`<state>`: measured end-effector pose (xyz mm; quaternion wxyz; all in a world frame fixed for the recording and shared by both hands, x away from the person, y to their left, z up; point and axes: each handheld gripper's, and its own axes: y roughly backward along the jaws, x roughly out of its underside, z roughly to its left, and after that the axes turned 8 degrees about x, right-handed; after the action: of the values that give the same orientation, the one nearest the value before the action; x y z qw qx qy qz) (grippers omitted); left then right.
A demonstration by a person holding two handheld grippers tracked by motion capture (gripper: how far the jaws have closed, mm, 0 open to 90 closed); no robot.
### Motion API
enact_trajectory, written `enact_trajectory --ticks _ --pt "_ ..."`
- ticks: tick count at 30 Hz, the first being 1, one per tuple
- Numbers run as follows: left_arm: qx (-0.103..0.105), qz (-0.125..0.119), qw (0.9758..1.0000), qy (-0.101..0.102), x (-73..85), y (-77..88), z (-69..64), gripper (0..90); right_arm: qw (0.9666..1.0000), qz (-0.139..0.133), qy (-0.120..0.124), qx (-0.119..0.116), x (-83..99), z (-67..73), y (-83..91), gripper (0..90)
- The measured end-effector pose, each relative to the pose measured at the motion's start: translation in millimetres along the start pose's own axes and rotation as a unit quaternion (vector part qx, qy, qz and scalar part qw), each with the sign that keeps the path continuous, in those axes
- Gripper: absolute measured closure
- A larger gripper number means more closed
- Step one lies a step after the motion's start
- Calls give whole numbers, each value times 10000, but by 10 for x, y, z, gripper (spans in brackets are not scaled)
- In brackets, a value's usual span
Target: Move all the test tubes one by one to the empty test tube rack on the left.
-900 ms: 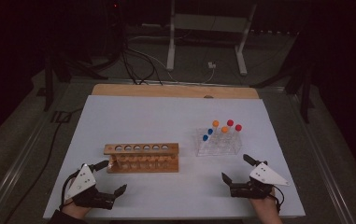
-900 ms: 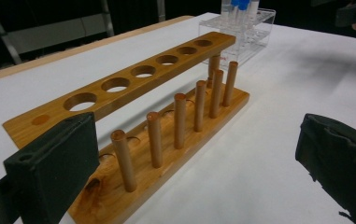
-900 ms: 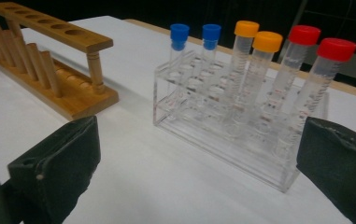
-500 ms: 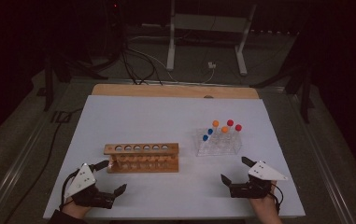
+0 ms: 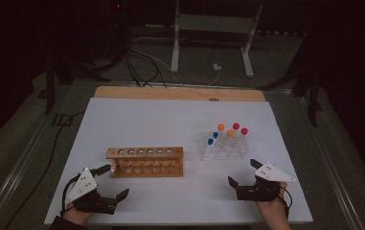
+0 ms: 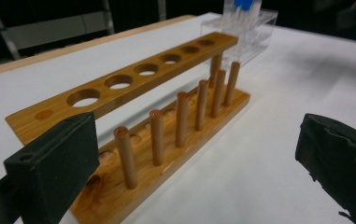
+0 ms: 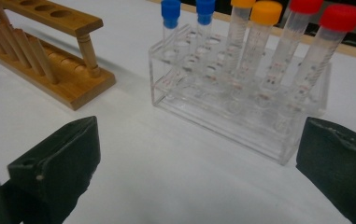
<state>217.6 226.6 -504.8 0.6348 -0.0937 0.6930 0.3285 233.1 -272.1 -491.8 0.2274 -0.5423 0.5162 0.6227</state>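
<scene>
An empty wooden tube rack [image 5: 145,162] [image 6: 133,116] [image 7: 45,51] with several holes and pegs stands left of centre on the white table. To its right a clear plastic rack [image 5: 223,148] [image 7: 241,102] holds several capped tubes: blue [image 7: 171,18], orange [image 7: 265,23] and red [image 7: 337,28]. My left gripper [image 5: 109,183] [image 6: 194,168] rests open near the front edge, just in front of the wooden rack's left end. My right gripper [image 5: 244,173] [image 7: 199,172] lies open a little in front of the clear rack, nothing between its jaws.
The white table top [image 5: 170,120] has a wooden strip [image 5: 180,93] along its far edge. Beyond it a white metal stand [image 5: 213,28] and cables [image 5: 137,67] sit on the dark floor. A cable [image 5: 41,167] hangs off the left side.
</scene>
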Motion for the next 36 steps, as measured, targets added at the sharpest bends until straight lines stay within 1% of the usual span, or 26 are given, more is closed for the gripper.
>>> enact_trajectory --ticks 2,3,6,11,13,17,22,27,31,36 --pt "19 11 10000 32 4 -3 1 5 10000 -1 17 52 -39 5 18 0" --pt "13 3 10000 17 2 0 1 5 10000 -16 9 50 -60 6 28 0" --pt "23 -67 10000 51 -3 16 -2 5 10000 -66 -8 64 -138 9 63 0" --pt "51 -95 9999 75 -2 23 2 5 9996 -245 -92 75 -286 -10 122 0" --pt "92 -112 9999 60 -3 25 0 5 9994 -333 -90 82 -343 -13 142 0" --pt "93 -101 9999 87 0 23 5 5 9987 -492 -90 69 -453 -9 164 0" --pt "99 -123 9998 90 -3 31 5 5 9983 -585 -31 31 -573 40 124 0" --pt "110 -129 9998 89 -4 32 0 5 9978 -655 -9 -52 -666 97 47 0" --pt "112 -133 9998 87 -4 34 0 5 9973 -726 -48 -83 -730 134 -19 0" --pt "110 -162 9998 105 -4 38 4 5 9972 -736 -121 -85 -807 191 -121 0"
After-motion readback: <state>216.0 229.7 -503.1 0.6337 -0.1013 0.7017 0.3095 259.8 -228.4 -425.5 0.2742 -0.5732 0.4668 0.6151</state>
